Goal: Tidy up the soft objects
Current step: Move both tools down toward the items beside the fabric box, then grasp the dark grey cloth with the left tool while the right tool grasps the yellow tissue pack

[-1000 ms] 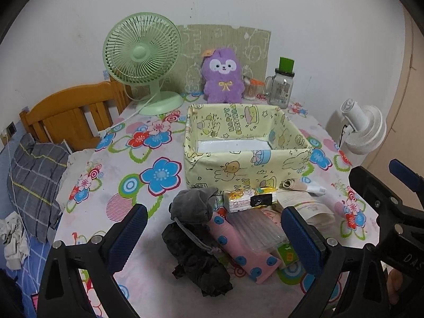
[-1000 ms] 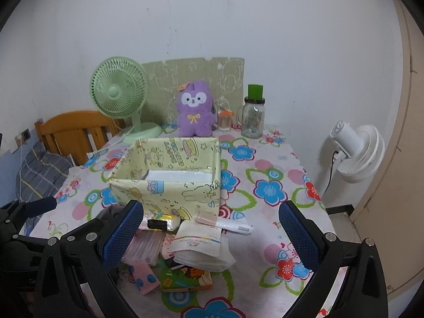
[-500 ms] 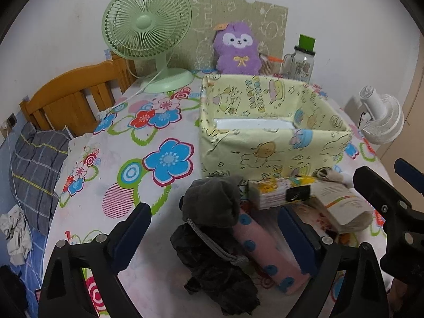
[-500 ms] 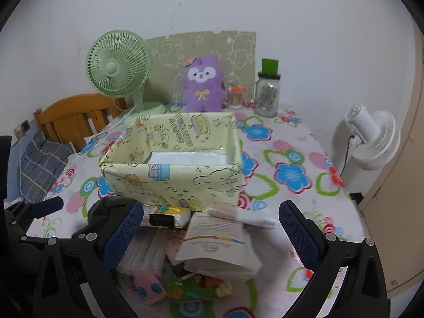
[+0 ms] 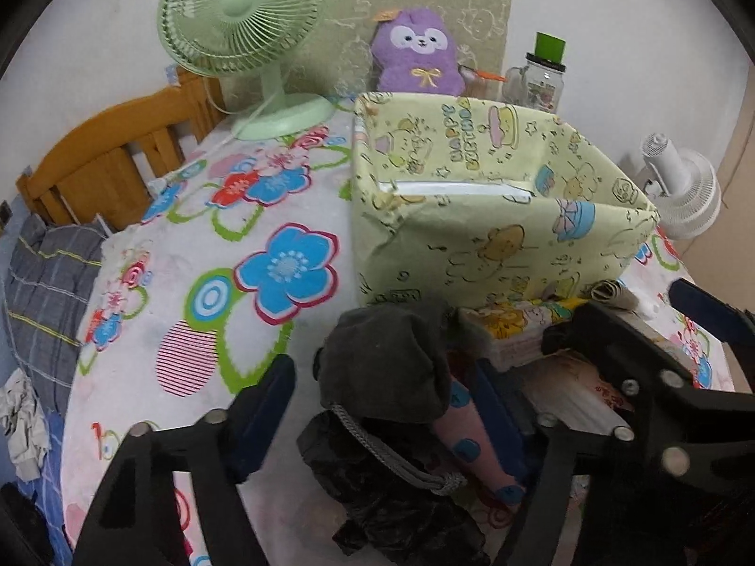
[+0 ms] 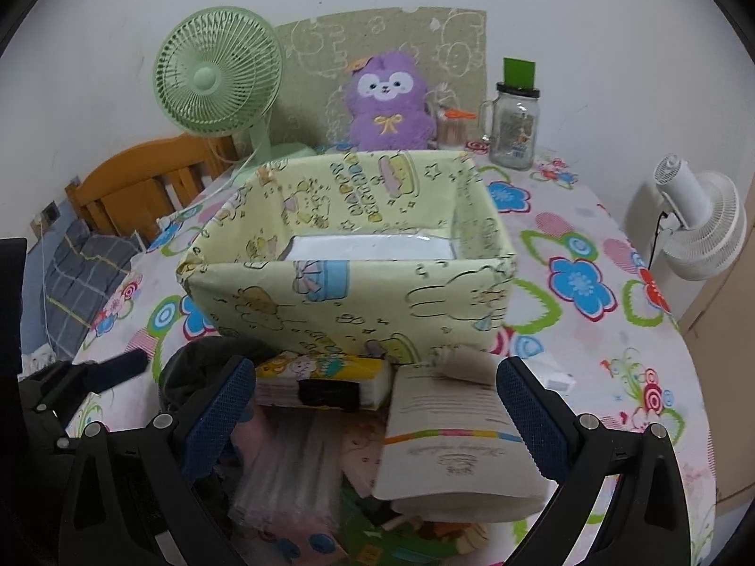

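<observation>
Reading "HAPPY BIRTHDAY", the yellow box (image 6: 349,302) faces wide right fingers (image 6: 531,417) and closing, unclamped left fingers (image 5: 264,410).

The left gripper (image 5: 382,405), jaws just closing, straddles a grey sock (image 5: 384,358) without pressing it. The sock lies on dark cloth (image 5: 391,486) beside a pink sock (image 5: 472,443), before the box (image 5: 476,245).

Yellow box (image 5: 472,217) inner wall, seemingly "HAPPY BIRTHDAY", other print unreadable
</observation>
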`<control>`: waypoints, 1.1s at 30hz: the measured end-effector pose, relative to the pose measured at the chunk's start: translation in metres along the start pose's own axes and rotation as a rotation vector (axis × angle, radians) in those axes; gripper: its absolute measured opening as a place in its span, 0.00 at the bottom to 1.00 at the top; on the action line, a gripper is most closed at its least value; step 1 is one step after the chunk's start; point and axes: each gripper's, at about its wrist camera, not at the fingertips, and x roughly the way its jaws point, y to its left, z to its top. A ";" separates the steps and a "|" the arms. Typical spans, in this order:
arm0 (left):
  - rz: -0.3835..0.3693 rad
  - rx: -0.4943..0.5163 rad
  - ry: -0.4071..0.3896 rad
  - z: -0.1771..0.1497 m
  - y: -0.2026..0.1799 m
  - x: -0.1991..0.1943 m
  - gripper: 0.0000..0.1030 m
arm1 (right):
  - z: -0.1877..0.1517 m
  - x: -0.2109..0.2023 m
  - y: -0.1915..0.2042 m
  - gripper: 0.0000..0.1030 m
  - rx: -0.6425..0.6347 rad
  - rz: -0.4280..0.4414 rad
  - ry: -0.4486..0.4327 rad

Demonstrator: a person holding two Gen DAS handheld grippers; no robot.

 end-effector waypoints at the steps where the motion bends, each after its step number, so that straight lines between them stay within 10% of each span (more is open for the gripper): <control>1: -0.008 0.002 0.001 0.000 0.000 0.001 0.70 | 0.000 0.001 0.001 1.00 -0.001 0.000 0.002; 12: -0.040 0.023 0.010 -0.001 0.007 0.011 0.55 | -0.001 0.028 0.014 1.00 0.017 0.006 0.079; 26: -0.094 0.041 0.016 0.002 0.009 0.025 0.70 | -0.001 0.050 0.020 0.76 0.045 0.024 0.144; 33: -0.129 0.045 0.003 0.001 0.008 0.018 0.45 | -0.002 0.047 0.019 0.74 0.074 0.034 0.137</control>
